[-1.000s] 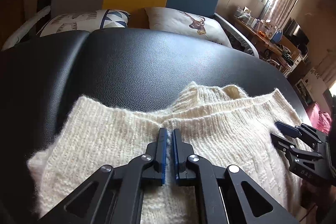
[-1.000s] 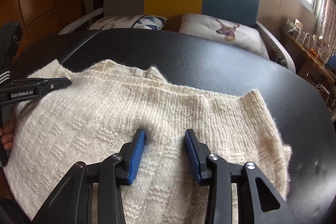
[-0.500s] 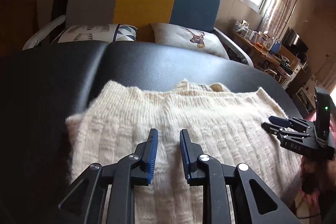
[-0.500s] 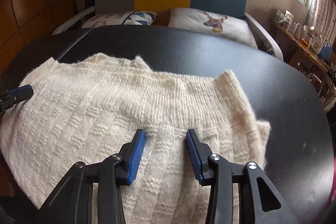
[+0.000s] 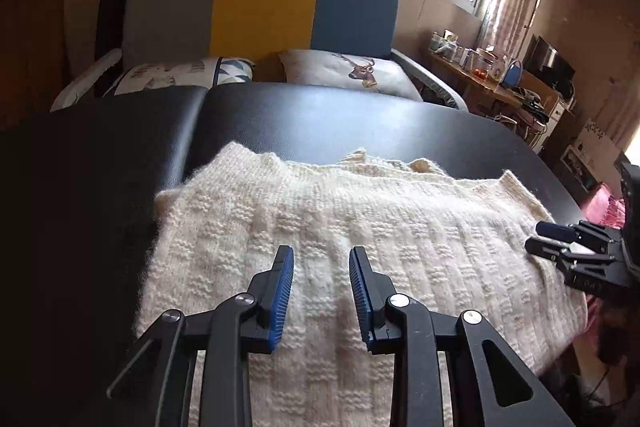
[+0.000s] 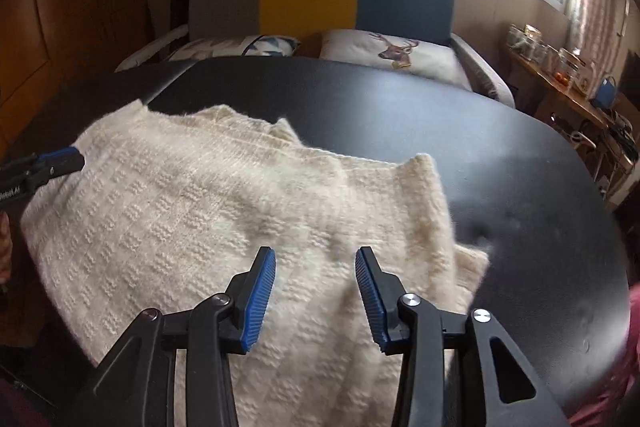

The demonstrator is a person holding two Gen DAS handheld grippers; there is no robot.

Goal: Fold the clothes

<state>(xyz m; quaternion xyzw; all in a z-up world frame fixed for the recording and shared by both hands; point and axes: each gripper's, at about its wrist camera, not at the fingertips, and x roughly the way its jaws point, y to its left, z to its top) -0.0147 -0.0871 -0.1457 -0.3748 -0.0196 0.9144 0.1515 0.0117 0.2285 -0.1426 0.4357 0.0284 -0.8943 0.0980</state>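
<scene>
Left wrist view shows our left gripper (image 5: 321, 269) with fingers apart and empty above the cream knitted sweater (image 5: 360, 239), which lies spread over the near edge of the black bench (image 5: 340, 119) and hangs off it. Our right gripper (image 6: 315, 269), fingers likewise parted, hovers over the sweater's right half. We judge the knit soft, floppy and stretchy, best pinched at a hem or corner.

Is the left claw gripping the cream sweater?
Apart. Left wrist view: left claw stands open, nothing between its pads, sweater lying flat beyond.
</scene>
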